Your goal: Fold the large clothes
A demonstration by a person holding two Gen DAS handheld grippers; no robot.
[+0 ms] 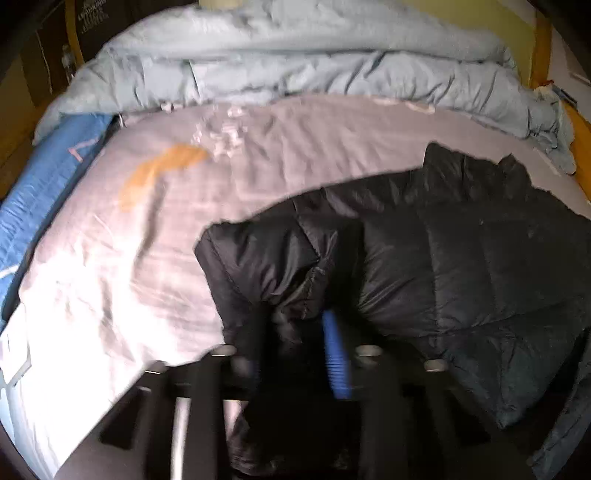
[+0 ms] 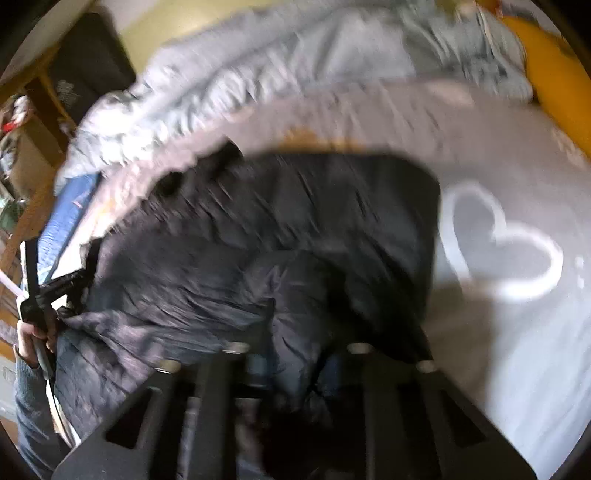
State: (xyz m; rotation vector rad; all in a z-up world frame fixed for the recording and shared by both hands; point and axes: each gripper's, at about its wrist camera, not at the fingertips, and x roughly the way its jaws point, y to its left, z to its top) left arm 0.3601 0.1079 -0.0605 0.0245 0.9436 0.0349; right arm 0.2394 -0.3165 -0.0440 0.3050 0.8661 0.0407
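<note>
Black jacket (image 2: 280, 229); right view alone shows heart print (image 2: 506, 251).

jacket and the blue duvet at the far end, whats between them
Only bare pink sheet with an orange print, seen in the left wrist view; nothing else lies between the black jacket and the duvet.

Bed (image 1: 110, 258) in pale lilac sheet; crumpled blue duvet (image 1: 295, 62); yellow wall (image 1: 480, 22) behind.
</note>
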